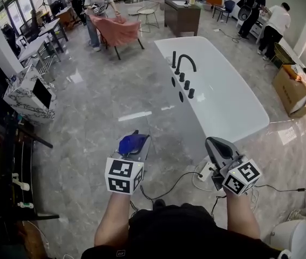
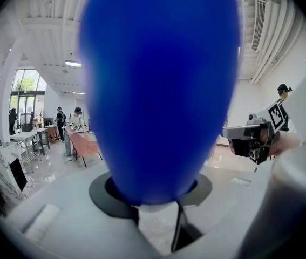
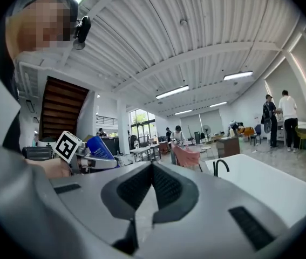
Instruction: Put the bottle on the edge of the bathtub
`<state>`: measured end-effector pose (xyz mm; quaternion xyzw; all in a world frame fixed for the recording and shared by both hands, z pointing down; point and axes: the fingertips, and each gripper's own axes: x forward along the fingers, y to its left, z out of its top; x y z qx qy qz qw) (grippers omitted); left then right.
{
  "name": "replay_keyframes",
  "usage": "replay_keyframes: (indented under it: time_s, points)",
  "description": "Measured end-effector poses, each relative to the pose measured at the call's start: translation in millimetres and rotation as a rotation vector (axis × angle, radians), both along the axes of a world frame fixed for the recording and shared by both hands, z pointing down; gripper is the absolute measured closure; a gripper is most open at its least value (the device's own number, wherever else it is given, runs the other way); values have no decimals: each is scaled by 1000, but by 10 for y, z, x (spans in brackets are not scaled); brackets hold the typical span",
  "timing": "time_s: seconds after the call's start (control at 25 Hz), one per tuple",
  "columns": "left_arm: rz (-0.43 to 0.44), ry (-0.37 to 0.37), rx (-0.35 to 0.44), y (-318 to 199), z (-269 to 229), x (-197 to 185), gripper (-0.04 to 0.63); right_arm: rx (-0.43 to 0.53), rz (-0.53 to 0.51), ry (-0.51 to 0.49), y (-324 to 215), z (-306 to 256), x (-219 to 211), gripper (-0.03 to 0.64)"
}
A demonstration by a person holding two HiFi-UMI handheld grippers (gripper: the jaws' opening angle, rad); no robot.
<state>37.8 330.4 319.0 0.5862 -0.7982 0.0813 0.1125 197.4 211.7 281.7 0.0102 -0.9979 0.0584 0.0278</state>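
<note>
Bottle (image 2: 161, 90): it is blue and smooth-sided, and your left tool (image 1: 135, 147) is clamped on it with the jaws spread wide around its rounded body. You hold it low in front of you over the grey floor (image 1: 115, 99). It is on the near left side of the bathtub (image 1: 223, 99) and well apart from it.

Your right tool (image 3: 151, 185) has its jaws together with nothing between them. It hangs level with the left one, on the near side of the tub's end.

The bottle looks like plastic, so expect it to be light, with walls that give a little under the pads. You can't tell from here how full it is. The glossy skin and tapering shape make it likely to slide or tip in the grip if you swing it quickly. A hold across the widest part of the body, as you have now, seems the safest.

The tub's white rim looks hard and slick. The flat stretch on the left side, near the black faucet (image 1: 184, 62), looks like the steadiest landing place. Set the base down flat there before you ease the pads off.
</note>
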Motion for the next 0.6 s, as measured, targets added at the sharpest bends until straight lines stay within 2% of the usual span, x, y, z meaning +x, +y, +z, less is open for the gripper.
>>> replay_keyframes:
  time_s: [0.12, 0.36, 0.6]
  points:
    - [22, 6, -18, 84, 77, -30, 431, -41, 18, 15, 88, 91, -49, 604]
    - [34, 31, -44, 200, 197, -127, 431, -59, 7, 36, 260, 152, -186, 604]
    - [30, 59, -58, 106, 288, -294, 431, -96, 8, 44, 116, 265, -367, 604]
